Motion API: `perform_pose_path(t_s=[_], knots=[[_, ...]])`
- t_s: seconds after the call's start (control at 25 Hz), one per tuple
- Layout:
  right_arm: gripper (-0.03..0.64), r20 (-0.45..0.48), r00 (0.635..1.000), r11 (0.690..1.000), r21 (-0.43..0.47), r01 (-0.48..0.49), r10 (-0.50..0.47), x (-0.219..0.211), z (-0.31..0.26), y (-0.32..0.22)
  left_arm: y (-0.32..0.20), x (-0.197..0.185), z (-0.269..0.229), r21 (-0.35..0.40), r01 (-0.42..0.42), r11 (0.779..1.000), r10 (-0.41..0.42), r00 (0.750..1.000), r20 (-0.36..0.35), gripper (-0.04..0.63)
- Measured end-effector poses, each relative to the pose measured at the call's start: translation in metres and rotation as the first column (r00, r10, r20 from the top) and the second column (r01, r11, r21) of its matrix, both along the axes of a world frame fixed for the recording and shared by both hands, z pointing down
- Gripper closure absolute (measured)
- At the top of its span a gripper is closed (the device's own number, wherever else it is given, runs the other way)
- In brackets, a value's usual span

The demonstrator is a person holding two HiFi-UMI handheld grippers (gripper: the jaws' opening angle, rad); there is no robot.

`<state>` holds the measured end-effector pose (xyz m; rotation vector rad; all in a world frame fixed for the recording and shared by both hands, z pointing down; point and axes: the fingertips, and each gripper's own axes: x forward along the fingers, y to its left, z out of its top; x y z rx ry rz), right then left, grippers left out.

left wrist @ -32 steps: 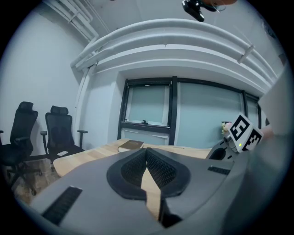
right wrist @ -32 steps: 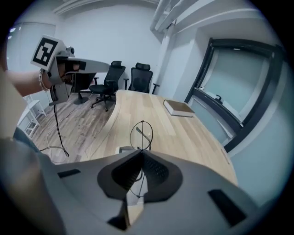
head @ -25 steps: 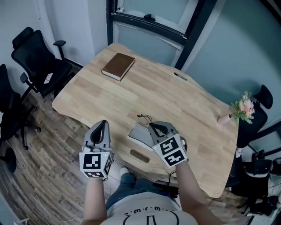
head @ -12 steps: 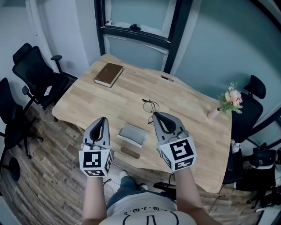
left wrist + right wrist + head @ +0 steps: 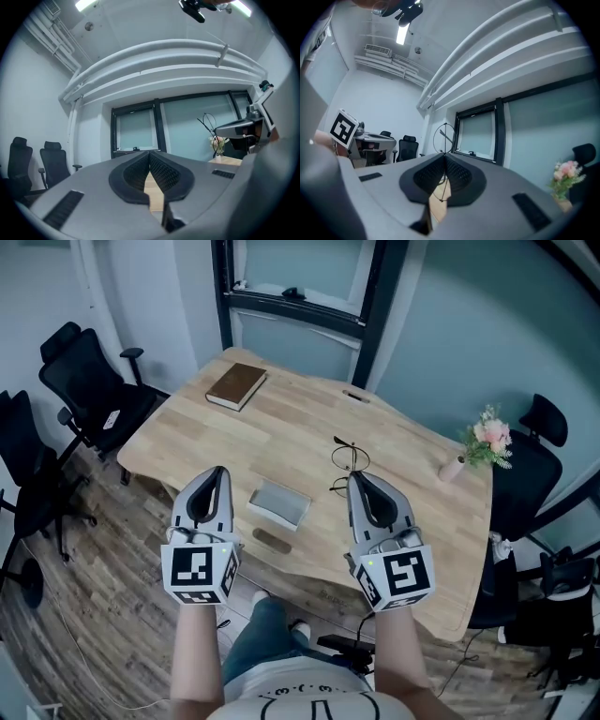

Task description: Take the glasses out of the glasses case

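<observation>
The thin black wire-framed glasses have moved further right of the flat grey glasses case on the wooden tabletop. The right gripper is clamped on their frame. The left gripper hovers left of the case, jaws together, empty.

Brown book at wooden table far corner; flowers right edge; black chair left.
</observation>
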<state>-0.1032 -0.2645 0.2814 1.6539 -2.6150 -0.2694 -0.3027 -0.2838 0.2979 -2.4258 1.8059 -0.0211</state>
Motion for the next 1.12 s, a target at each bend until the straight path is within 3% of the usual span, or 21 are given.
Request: perform_pose_path(t_s=[0.36, 0.64, 1.12], knots=[[0.601, -0.012, 0.998, 0.997, 0.057, -0.053, 0.054, 0.006, -0.018, 0.022, 0.016, -0.006, -0.022, 0.047, -0.02, 0.999, 0.02, 1.0, 0.003, 0.578], [0.601, -0.003, 0.994, 0.993, 0.057, -0.106, 0.106, 0.002, -0.027, 0.023, 0.017, -0.011, -0.036, 0.065, -0.065, 0.996, 0.062, 0.997, 0.045, 0.578], [0.6, -0.022, 0.989, 0.987, 0.072, -0.142, 0.144, 0.0, -0.035, 0.024, 0.013, -0.015, -0.04, 0.084, -0.095, 0.992, 0.094, 0.995, 0.018, 0.578]])
